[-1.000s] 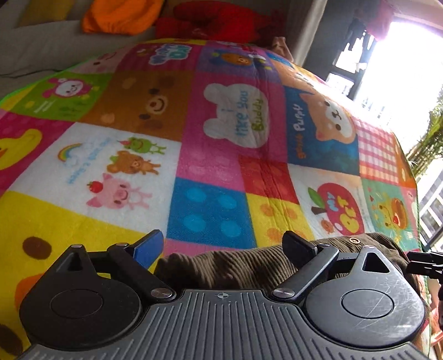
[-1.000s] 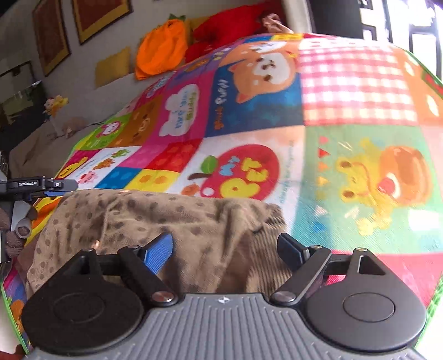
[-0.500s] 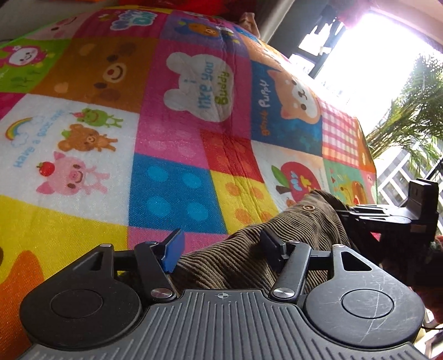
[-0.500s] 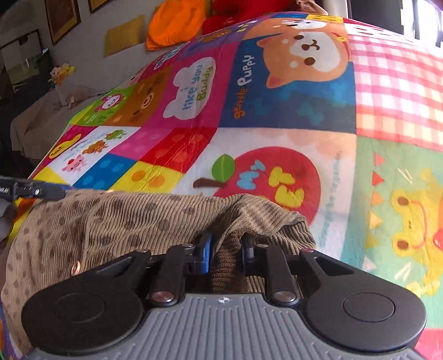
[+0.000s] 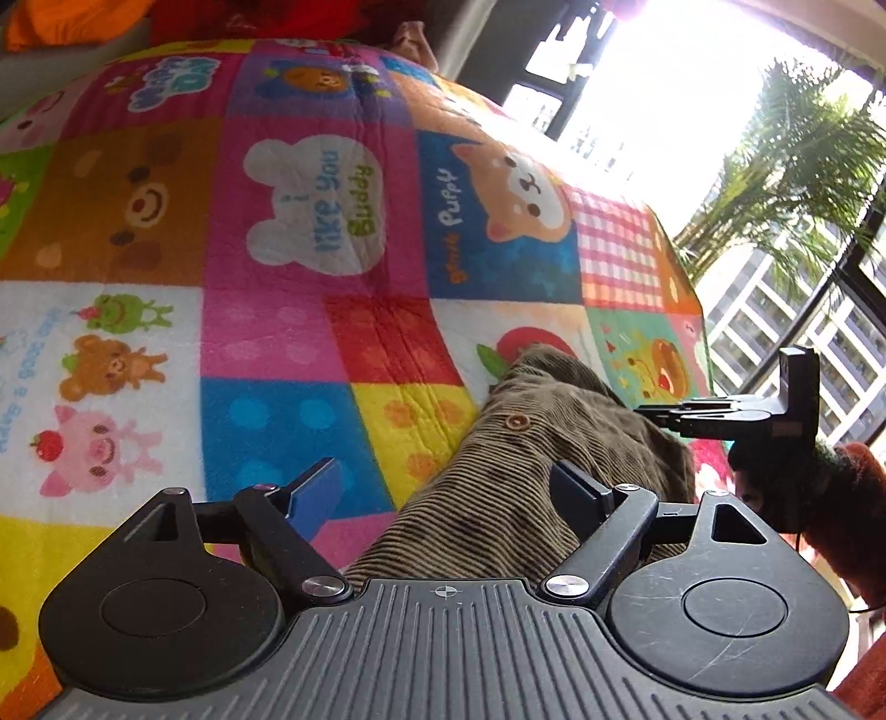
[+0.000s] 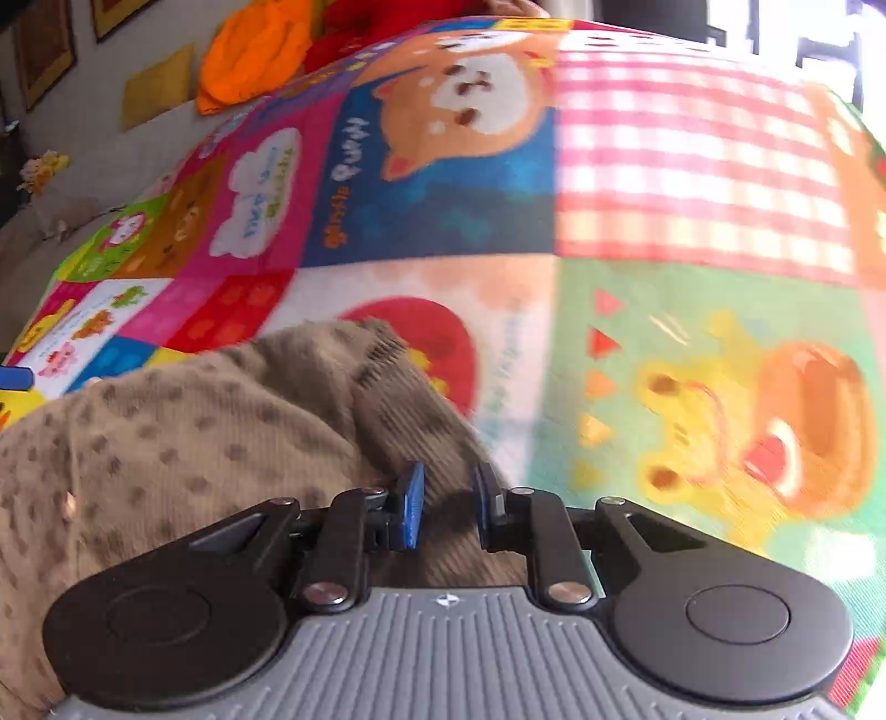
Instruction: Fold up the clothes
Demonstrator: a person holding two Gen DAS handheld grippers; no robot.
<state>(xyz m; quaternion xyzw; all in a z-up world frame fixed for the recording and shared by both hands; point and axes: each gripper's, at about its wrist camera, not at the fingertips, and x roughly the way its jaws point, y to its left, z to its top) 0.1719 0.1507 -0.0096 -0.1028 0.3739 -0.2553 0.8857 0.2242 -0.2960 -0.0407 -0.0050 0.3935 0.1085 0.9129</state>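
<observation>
Brown corduroy garment (image 5: 531, 471) lies on the near right part of a patchwork cartoon blanket (image 5: 310, 221), over the apple patch and the yellow paw patch. In the left wrist view its long axis runs from the bottom centre up and right toward the apple patch, with the far tip at the apple; one small round button (image 5: 518, 422) shows on top. Exact garment type hard to tell, it is bunched. Left gripper (image 5: 443, 487) jaws spread wide, having just been opening; the cloth lies between the fingers but the pads don't press it, and the blue left pad sits over bare blanket. Right gripper (image 6: 446, 507) jaws are nearly together, pinching a ridge of the corduroy at the garment's near right edge. In the right wrist view a lighter tan side with darker dots (image 6: 183, 443) spreads to the left and is cut off by the frame edge and the gripper body; this view is motion-blurred, so prints on the blanket are smeared. In the left wrist view the right gripper (image 5: 653, 412) reaches in from the right edge at the garment, held by a hand in a dark glove (image 5: 775, 476) with a rust sleeve (image 5: 853, 498), partly cut off. Orange cushion (image 6: 249, 55) at the far end, with red fabric (image 6: 354, 33) beside it. Window glare washes out the upper right.
</observation>
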